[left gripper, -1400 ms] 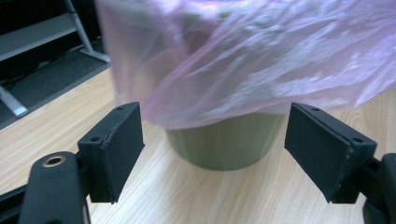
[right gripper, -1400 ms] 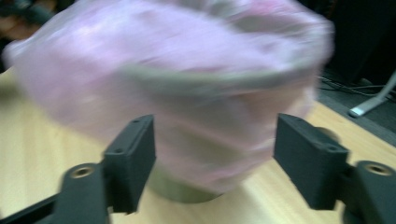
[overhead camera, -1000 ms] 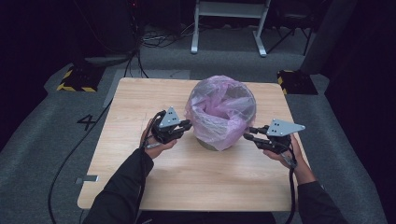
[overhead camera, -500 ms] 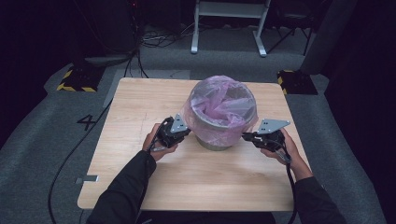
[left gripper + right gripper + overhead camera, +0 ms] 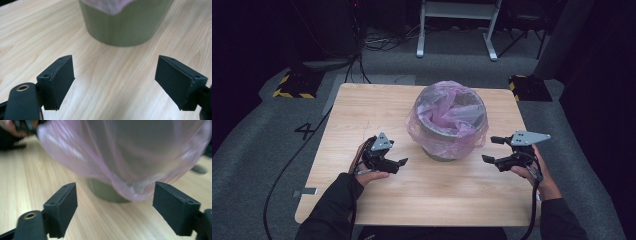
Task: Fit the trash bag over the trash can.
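Note:
A grey-green bin [image 5: 443, 150] lined with a pink plastic bag [image 5: 447, 112] stands at the middle of the wooden table [image 5: 362, 110]; the bag's edge hangs down over the rim. My left gripper [image 5: 401, 161] sits low on the table left of the bin, apart from it. Its jaws have just been opening, and in the left gripper view the left gripper [image 5: 115, 77] is open and holds nothing, with the bin [image 5: 125, 22] ahead. My right gripper [image 5: 490, 149] hangs right of the bin. Its jaws have also just been opening, and the right gripper [image 5: 115, 207] is open before the bag [image 5: 120, 152].
Grey carpet surrounds the table. A white metal frame [image 5: 457, 25] and cables lie beyond the far edge. Yellow-and-black striped blocks [image 5: 292, 85] sit on the floor at both far corners. Bare wood runs between the bin and the near edge.
Both grippers were shut at the bag's sides; now both are open. They have dropped and drawn back from the bin toward the near edge, the left one farther.

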### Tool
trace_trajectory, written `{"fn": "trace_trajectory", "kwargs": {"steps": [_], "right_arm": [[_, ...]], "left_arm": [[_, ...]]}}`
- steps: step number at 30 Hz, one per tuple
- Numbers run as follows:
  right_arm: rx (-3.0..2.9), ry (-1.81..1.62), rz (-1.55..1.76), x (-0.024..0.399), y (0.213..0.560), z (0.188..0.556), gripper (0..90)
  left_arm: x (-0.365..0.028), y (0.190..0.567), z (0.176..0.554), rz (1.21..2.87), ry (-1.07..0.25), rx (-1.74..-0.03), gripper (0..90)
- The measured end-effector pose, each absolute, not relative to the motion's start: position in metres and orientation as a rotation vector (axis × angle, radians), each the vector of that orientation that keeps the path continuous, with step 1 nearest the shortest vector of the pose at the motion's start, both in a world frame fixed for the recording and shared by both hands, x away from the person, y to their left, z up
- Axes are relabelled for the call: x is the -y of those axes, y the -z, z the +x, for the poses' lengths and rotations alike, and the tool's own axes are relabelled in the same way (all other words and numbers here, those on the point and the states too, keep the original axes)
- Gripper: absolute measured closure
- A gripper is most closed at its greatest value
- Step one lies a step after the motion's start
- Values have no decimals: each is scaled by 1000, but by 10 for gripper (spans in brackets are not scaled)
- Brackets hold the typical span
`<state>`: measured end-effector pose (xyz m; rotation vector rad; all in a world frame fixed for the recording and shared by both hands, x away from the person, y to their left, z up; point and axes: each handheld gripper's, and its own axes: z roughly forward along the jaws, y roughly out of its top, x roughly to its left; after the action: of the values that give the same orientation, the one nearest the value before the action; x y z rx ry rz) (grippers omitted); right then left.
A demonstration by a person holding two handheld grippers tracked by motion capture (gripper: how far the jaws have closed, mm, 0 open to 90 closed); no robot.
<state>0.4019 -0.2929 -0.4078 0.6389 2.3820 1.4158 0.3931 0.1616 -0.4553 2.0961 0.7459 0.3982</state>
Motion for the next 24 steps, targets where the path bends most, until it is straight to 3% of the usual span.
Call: {"fn": "trace_trajectory", "kwargs": {"steps": [13,24], "right_arm": [[-2214,-1458,511,277,326,395,190],[-2176,-1442,553,247,308,425,205]], "left_arm": [[-162,481,360,2180,-358,-746,157],[-173,492,356,2164,-306,-818,158]]}}
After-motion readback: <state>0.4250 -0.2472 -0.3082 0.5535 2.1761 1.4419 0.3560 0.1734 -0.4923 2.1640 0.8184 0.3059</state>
